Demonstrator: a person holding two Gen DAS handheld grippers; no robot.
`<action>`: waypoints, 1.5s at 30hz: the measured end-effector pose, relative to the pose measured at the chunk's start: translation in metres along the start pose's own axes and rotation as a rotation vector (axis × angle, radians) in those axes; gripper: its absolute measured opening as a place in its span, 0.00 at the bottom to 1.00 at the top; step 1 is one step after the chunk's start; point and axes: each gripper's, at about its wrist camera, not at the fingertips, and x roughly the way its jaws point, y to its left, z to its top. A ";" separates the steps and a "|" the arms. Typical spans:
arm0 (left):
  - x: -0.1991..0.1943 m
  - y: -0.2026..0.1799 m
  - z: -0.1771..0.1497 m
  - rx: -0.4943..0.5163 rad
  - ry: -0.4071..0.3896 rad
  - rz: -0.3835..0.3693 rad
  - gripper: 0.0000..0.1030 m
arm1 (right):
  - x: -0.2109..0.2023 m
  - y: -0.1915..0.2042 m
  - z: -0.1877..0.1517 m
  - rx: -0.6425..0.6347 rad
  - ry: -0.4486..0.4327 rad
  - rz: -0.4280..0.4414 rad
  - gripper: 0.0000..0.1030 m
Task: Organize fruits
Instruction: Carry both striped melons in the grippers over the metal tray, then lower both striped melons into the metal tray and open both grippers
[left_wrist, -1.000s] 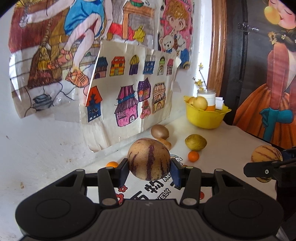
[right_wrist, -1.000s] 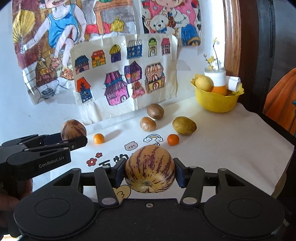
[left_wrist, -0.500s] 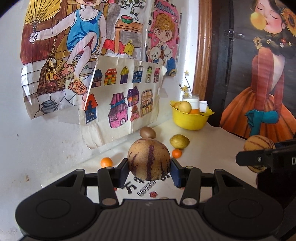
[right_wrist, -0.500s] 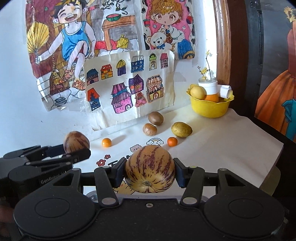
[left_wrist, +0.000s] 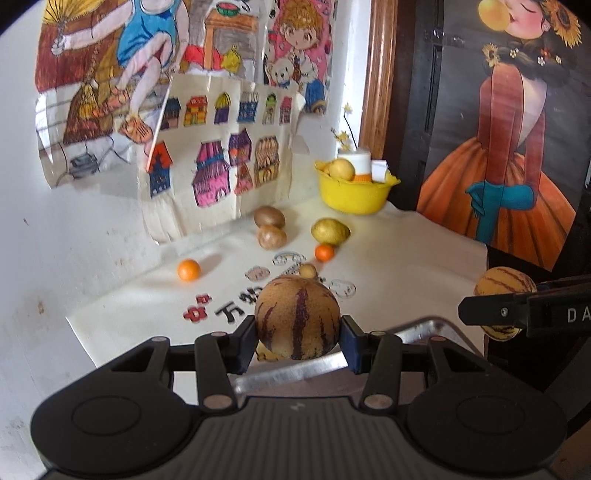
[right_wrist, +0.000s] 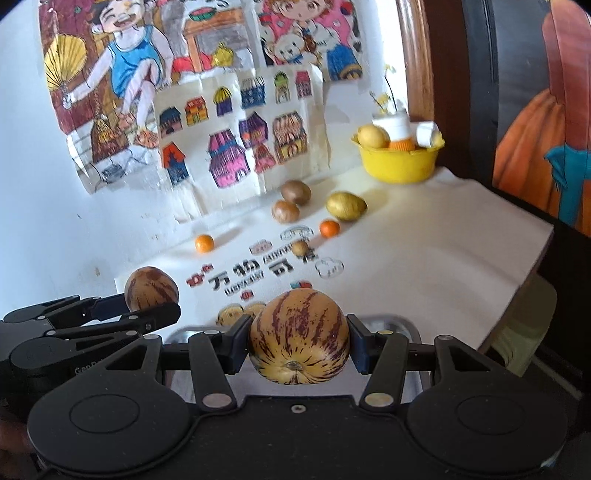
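Fingers (right_wrist: 236, 345) clamping striped melon (right_wrist: 299, 336), cloth (right_wrist: 424, 251) lettering blurred

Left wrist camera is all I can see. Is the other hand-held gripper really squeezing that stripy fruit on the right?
Observer: Yes. In the right wrist view, the right hand-held gripper has both blue pads pressed against its striped fruit.
Operator: Can you see the fruit's bottom?
Observer: Yes, its brown stem end faces that camera.
Operator: What's near it?
Observer: A metal tray. Its far rim, with rounded corners, shows just behind the fruit.
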 end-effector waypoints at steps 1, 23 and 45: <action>0.002 -0.001 -0.002 -0.001 0.010 -0.004 0.49 | 0.002 -0.002 -0.003 0.005 0.008 -0.001 0.54; 0.047 -0.001 -0.046 -0.016 0.218 0.002 0.50 | 0.074 -0.029 -0.051 0.038 0.197 -0.036 0.54; 0.054 -0.004 -0.058 0.002 0.256 0.022 0.52 | 0.087 -0.017 -0.060 -0.043 0.222 -0.081 0.55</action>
